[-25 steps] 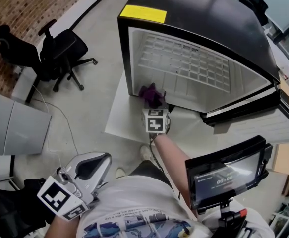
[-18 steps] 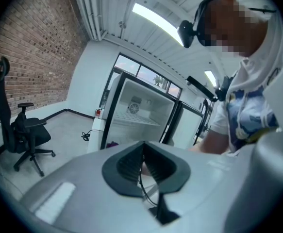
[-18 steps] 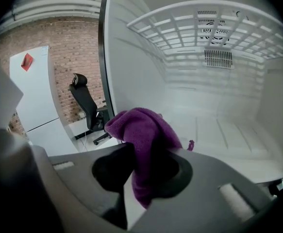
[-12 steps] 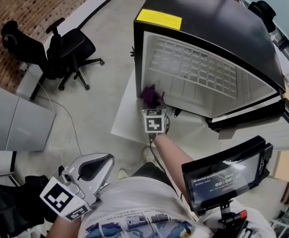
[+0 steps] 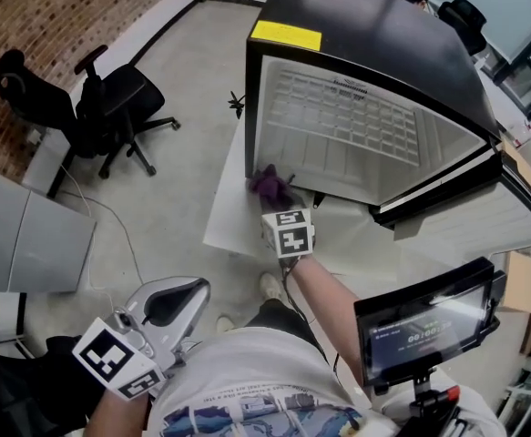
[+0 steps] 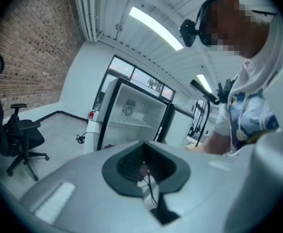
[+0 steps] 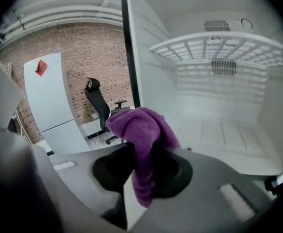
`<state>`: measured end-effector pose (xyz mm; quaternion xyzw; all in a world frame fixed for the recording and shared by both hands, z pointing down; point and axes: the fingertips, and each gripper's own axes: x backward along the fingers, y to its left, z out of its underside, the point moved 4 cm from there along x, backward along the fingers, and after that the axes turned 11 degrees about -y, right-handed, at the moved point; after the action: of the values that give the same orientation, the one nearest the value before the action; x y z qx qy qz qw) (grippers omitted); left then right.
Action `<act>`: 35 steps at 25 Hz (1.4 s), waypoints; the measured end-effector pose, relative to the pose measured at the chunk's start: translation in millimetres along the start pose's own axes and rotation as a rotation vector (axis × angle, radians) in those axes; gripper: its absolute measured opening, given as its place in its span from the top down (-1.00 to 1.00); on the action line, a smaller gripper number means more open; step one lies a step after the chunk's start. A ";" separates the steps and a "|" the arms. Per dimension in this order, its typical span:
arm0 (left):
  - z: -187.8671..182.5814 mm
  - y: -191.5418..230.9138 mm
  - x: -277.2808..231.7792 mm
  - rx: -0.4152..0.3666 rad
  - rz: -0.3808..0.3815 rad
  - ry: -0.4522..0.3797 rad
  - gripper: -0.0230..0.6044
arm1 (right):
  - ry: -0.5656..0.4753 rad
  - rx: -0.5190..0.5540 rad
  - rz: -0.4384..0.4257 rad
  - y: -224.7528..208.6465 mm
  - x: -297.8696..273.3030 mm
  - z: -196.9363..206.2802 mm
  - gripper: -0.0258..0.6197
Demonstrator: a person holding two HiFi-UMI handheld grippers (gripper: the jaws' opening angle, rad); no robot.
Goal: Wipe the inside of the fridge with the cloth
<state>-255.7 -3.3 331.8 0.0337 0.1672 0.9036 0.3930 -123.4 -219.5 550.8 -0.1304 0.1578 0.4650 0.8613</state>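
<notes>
Left gripper (image 5: 169,306) is low by the person's side, well away from the work. In the left gripper view its jaws (image 6: 143,171) sit together with nothing between them.

Right gripper (image 5: 280,206) is out in front on a straight arm, jaws clamped on a purple cloth (image 7: 143,130). The cloth bunches up above the jaws and a tail hangs below.

In the head view the cloth (image 5: 270,183) is at the bottom left front corner of the open fridge (image 5: 383,44), right at the lip. Can't tell if it is touching the inside floor or the side wall.

Progress looks early, as a guess. The cloth is only at the edge of the opening. The fridge floor (image 7: 228,135), the left wall (image 7: 151,72), the back and the wire shelf (image 7: 228,47) all look left to wipe. The liner is plain white, with no visible dirt or wet streaks to show what is done.

The fridge is empty apart from the shelf, and its door (image 5: 470,226) swings open to the right. It stands on a white board (image 5: 229,217) over a grey concrete floor.

Room: a small screen (image 5: 424,321) at the person's chest. A black office chair (image 5: 110,98) is off to the left by a brick wall (image 5: 56,16). A tall white cabinet (image 7: 51,101) stands against that wall.
</notes>
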 end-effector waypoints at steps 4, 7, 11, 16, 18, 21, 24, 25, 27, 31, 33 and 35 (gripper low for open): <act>-0.1 -9.2 13.3 -0.028 0.086 -0.003 0.91 | -0.043 0.049 0.033 7.7 57.8 -5.0 0.67; 7.3 -21.7 24.0 -0.042 0.173 0.007 0.91 | -0.068 0.066 0.071 17.9 111.6 -5.2 0.67; 23.9 -38.9 30.5 -0.068 0.270 0.023 0.91 | -0.094 0.057 0.151 21.7 185.0 -0.7 0.67; 31.3 -67.7 21.4 -0.088 0.393 0.013 0.91 | -0.158 0.026 0.292 1.4 283.3 -13.0 0.67; 32.2 -80.9 16.3 -0.090 0.437 0.008 0.91 | -0.207 0.025 0.361 -16.8 319.0 -25.9 0.67; 34.8 -99.4 5.7 -0.099 0.484 0.005 0.91 | -0.293 0.041 0.444 -49.1 363.0 -54.6 0.67; 39.5 -118.0 -10.6 -0.114 0.516 0.017 0.91 | -0.387 0.059 0.478 -82.5 395.3 -85.7 0.67; 40.3 -124.3 -17.7 -0.119 0.521 0.020 0.91 | -0.416 0.068 0.482 -93.3 404.1 -95.3 0.67; 39.3 -136.9 -33.4 -0.122 0.519 0.017 0.91 | -0.468 0.089 0.482 -115.5 418.5 -114.4 0.67; 31.2 -162.9 -63.9 -0.095 0.514 0.001 0.91 | -0.548 0.130 0.432 -156.1 428.1 -153.5 0.67; 30.3 -175.4 -79.6 -0.112 0.516 0.004 0.91 | -0.581 0.149 0.395 -173.2 427.0 -170.1 0.67; 31.6 -185.8 -93.6 -0.127 0.507 0.012 0.91 | -0.603 0.157 0.353 -187.6 421.5 -181.4 0.67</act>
<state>-55.3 55.9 307.1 0.0443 0.0990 0.9821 0.1541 225.5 -66.7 233.5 0.1086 -0.0482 0.6108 0.7829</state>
